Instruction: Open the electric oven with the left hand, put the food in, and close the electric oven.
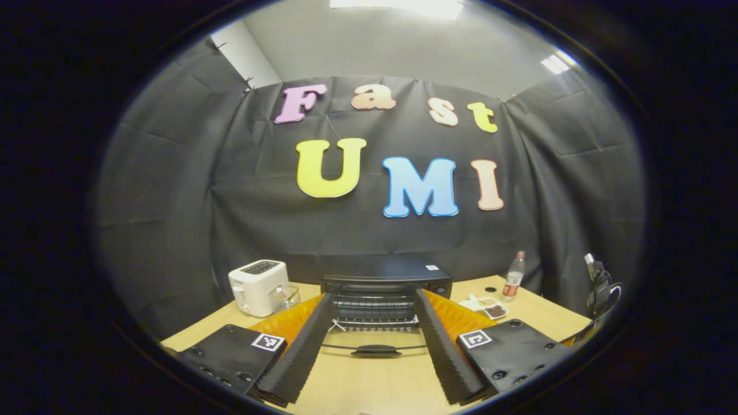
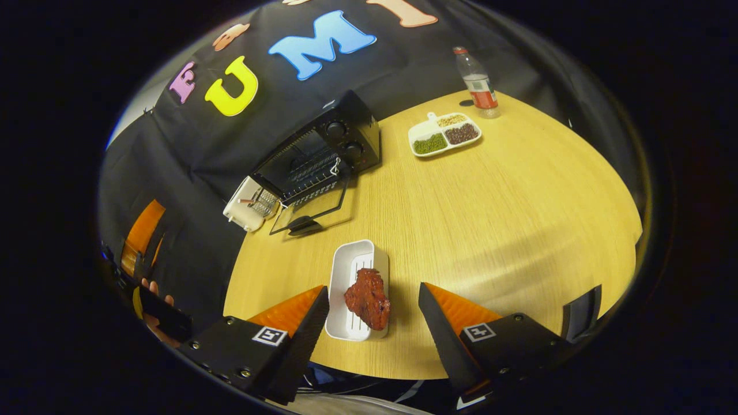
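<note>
The black electric oven (image 1: 386,279) stands at the back of the wooden table with its glass door (image 1: 375,346) folded down flat, and the wire rack inside is visible. My left gripper (image 1: 372,351) is open, its fingers either side of the lowered door, a little in front of it. In the right gripper view the oven (image 2: 328,147) stands open at the far left. A reddish-brown piece of meat (image 2: 368,298) lies on a white tray (image 2: 351,271) near the table's front edge. My right gripper (image 2: 373,320) is open, its fingers flanking the tray and meat.
A white toaster (image 1: 256,286) and a small glass (image 1: 285,297) stand left of the oven. A divided white dish of beans (image 2: 444,135) and a plastic bottle (image 2: 477,83) are at the back right. The left gripper and a hand (image 2: 153,288) show at the far left edge.
</note>
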A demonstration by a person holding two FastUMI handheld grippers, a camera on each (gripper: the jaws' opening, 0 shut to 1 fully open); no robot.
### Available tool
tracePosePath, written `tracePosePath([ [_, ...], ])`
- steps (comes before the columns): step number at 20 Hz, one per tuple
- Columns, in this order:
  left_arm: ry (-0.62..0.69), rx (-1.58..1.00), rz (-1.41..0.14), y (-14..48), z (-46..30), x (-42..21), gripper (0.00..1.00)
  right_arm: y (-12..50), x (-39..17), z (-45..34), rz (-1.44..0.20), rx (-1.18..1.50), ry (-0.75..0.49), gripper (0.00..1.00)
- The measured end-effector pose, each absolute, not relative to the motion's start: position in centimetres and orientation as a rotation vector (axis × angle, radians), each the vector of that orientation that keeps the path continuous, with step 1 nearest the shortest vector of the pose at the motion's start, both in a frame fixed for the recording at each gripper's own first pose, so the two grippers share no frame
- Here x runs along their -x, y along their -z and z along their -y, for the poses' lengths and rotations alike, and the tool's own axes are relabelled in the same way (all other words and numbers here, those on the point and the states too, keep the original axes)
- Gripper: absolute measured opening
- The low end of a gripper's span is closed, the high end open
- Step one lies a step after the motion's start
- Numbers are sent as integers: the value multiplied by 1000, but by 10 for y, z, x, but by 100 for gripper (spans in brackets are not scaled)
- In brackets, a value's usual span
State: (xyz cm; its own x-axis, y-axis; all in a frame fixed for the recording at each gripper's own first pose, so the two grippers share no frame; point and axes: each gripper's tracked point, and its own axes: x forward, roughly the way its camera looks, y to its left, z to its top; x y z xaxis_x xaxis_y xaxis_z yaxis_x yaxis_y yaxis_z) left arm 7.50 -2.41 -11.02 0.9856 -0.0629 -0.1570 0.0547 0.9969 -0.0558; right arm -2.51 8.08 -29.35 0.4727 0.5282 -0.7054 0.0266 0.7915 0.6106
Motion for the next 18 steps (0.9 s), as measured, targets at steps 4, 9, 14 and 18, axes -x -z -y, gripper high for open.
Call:
tracePosePath([
  [4,10,51,-163,106,13,-61,94,302,26,-91,-1090,-724,-335,64],
  [9,-24,22,-153,101,5,-48,96,308,26,-97,-1130,-808,-355,23],
  [14,-64,22,-138,94,-6,-33,94,288,24,-97,-1073,-803,-416,15],
  [18,-76,17,-121,92,-14,-30,91,286,24,-84,-1053,-714,-401,5],
])
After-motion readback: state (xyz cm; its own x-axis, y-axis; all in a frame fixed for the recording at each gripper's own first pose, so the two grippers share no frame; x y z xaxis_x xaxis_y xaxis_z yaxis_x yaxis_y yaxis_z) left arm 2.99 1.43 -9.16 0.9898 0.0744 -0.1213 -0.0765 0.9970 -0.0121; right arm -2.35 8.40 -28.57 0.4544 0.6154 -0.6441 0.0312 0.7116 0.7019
